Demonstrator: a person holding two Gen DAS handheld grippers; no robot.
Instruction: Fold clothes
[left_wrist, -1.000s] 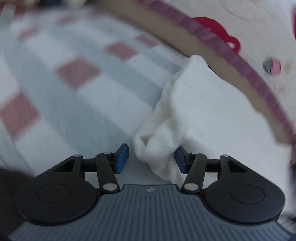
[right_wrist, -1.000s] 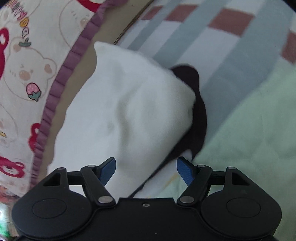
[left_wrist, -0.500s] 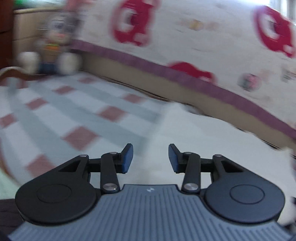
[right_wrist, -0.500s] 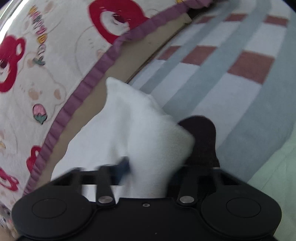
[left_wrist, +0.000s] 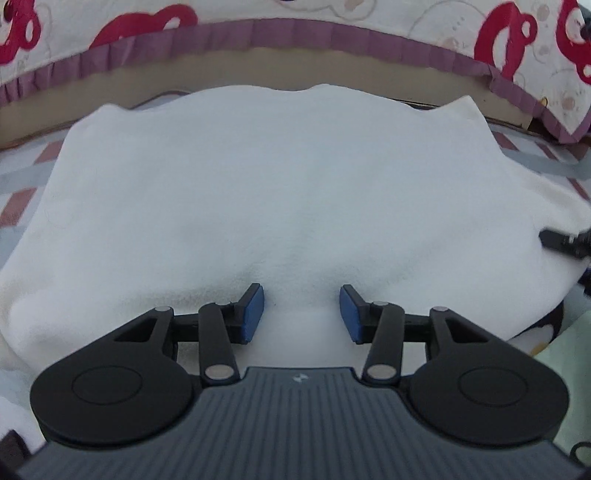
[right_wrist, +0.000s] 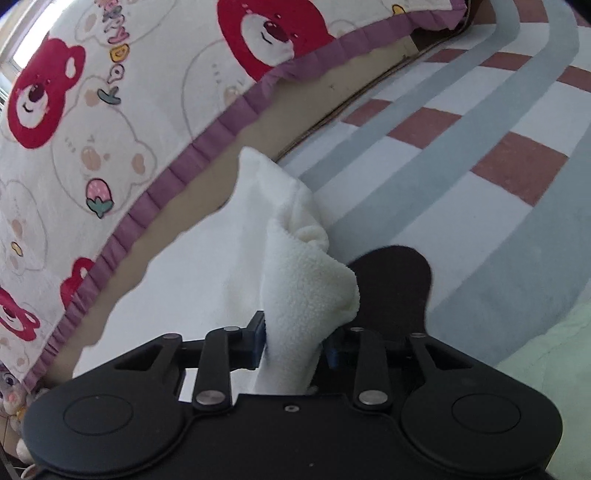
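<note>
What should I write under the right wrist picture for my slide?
Right gripper pinching a corner of the fluffy white garment.

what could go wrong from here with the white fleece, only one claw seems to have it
1. The right claw pinches only a bunched corner of the white fleece; pulling now could let it slip out.
2. The left claw is open over the fleece, so lifting one side alone may skew the fold.
3. The dark garment under that corner could get dragged along.

Fleece garment (left_wrist: 280, 177) lies on checked mat (right_wrist: 480, 155), bear-print cover (right_wrist: 92, 110) behind it
</note>
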